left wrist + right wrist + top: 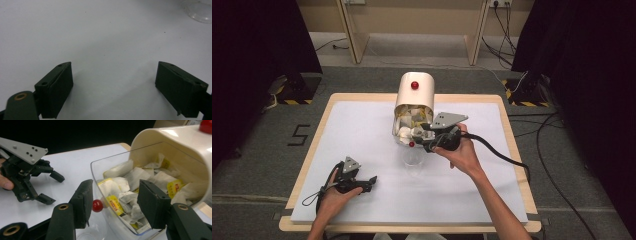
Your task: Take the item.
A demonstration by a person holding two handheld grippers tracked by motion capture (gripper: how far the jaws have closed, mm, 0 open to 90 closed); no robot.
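A cream tea-bag dispenser (414, 92) with a red knob on top stands at the back middle of the white mat (357, 130). Its clear front flap (100, 170) hangs open, showing several tea bags (125, 185). My right gripper (419, 136) is at the flap's mouth, jaws apart, astride the flap's edge. The flap's small red knob (97, 205) sits just inside the left jaw, and nothing is pressed between the pads. My right gripper (115, 192) points at the tea bags. A clear glass (412, 159) stands just in front of the dispenser. My left gripper (371, 181) rests open on the mat at the front left; my left gripper (115, 75) holds nothing.
The glass's rim (200, 11) is far up and right of the left jaws. The right gripper's cable (502, 155) trails right across the mat. Black curtains flank the table, and more cables (557, 165) lie on the floor at the right.
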